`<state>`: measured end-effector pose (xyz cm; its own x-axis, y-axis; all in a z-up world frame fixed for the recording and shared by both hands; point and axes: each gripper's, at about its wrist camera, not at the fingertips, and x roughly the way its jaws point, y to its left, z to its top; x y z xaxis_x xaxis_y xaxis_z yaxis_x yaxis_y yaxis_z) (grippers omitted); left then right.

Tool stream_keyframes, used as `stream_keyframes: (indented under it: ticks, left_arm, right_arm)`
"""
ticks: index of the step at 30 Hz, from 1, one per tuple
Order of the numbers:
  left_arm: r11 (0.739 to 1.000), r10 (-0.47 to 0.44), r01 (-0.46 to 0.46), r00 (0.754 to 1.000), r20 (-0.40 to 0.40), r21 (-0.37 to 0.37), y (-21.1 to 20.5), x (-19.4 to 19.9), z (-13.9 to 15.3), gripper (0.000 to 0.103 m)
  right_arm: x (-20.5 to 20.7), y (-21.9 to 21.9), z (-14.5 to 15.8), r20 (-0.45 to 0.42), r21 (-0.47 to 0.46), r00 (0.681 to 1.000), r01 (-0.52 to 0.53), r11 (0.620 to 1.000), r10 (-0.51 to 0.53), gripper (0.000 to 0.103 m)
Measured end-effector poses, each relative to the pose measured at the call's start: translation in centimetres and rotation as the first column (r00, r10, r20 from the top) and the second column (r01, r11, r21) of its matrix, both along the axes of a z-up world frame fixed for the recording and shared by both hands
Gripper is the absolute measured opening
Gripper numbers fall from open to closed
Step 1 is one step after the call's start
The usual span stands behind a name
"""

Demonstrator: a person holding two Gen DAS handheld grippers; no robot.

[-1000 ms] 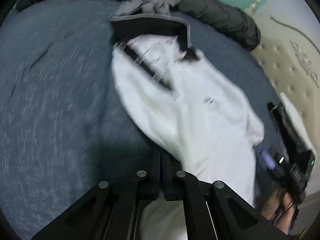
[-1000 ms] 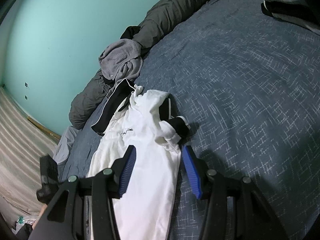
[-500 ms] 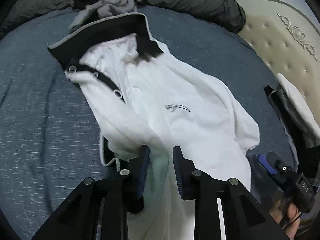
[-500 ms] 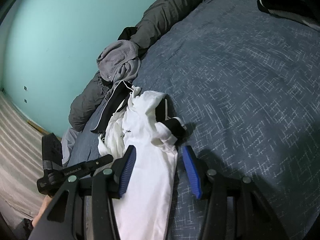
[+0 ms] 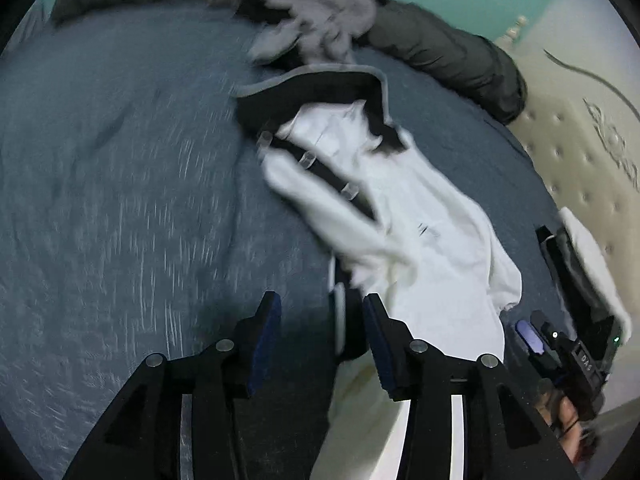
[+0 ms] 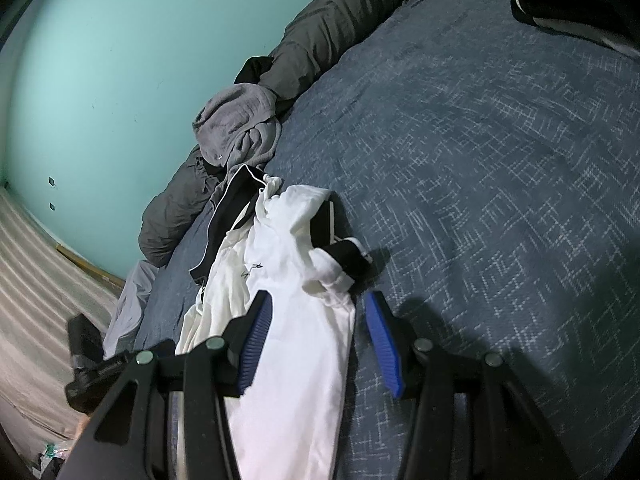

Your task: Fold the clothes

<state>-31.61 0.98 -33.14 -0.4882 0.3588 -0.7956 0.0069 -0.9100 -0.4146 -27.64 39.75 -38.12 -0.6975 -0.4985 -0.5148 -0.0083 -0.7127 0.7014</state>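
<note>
Left gripper (image 5: 316,332) is hanging over the bed (image 5: 120,200), jaws spread wide and gripping nothing; the hoodie's (image 5: 420,232) near edge is lying just past its right finger. Right gripper (image 6: 318,344) is also standing wide, its blue pads straddling the hoodie (image 6: 296,320) without pinching it. The white hoodie with black trim is lying crumpled along the blue bedspread, hood pointing away. Beyond it a grey garment (image 6: 240,128) is sitting bunched against a dark quilt (image 6: 332,28). A teal wall (image 6: 120,60) is showing behind.
</note>
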Motion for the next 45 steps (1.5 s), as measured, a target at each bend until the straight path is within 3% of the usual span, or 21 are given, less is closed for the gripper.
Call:
stream_keyframes:
  ticks: [8,21,30,45]
  left_arm:
    - [0.992,-0.046,0.043,0.999,0.027,0.118,0.7,-0.5,-2.1,0.045]
    - [0.997,-0.062,0.061,0.998,0.011,0.053,1.9,-0.5,-1.2,0.044]
    - [0.996,-0.092,0.092,0.996,0.012,0.012,3.0,-0.5,-1.0,0.001]
    - [0.991,-0.091,0.087,0.995,-0.030,-0.105,1.4,0.4,1.4,0.000]
  right_arm:
    - [-0.2,-0.3,-0.3,0.006,0.005,1.000,-0.005,1.000,0.004,0.050]
    - [-0.2,-0.2,-0.3,0.006,0.005,1.000,-0.006,1.000,0.006,0.050]
    - [-0.2,-0.2,-0.3,0.005,0.008,1.000,-0.008,1.000,0.008,0.050]
    - [-0.3,-1.2,0.1,-0.011,0.034,1.000,-0.019,0.999,0.019,0.050]
